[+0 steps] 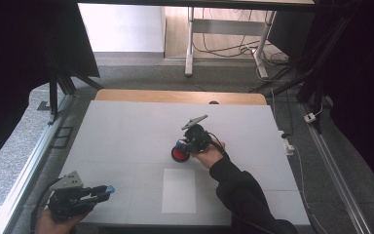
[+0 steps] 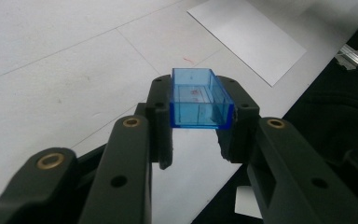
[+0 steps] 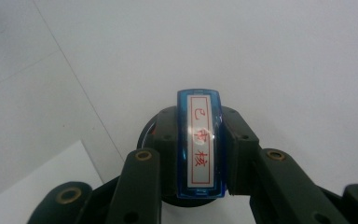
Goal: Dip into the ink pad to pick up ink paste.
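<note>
White table top (image 1: 126, 136) with faint seam lines, dark rails either side, desk legs and cables on the floor beyond. A white paper sheet (image 1: 178, 190) lies flat near the front edge, centre. Right gripper (image 1: 187, 145) sits mid-table over a red ink pad (image 1: 178, 155), just behind the sheet; in the right gripper view its jaws are clamped on the two long sides of a blue stamp (image 3: 200, 144), the labelled top with red characters facing the camera and a dark round rim showing underneath. Looks like the stamp is being pressed onto the pad to ink it, though actual contact can't be confirmed from here. Right forearm in a dark sleeve comes in from the bottom and angles forward and left, hand wrapped round the gripper body, jaws pointing left and down. Left gripper (image 1: 102, 191) is parked near the front left corner, well apart from the pad, held low and roughly level, jaws pointing right toward the sheet. Its jaws are closed on a clear blue cap (image 2: 199, 99), open hollow side facing up. My guess: that's the stamp's cover, held out of the way while the other hand inks. Sheet position suits stamping next.
</note>
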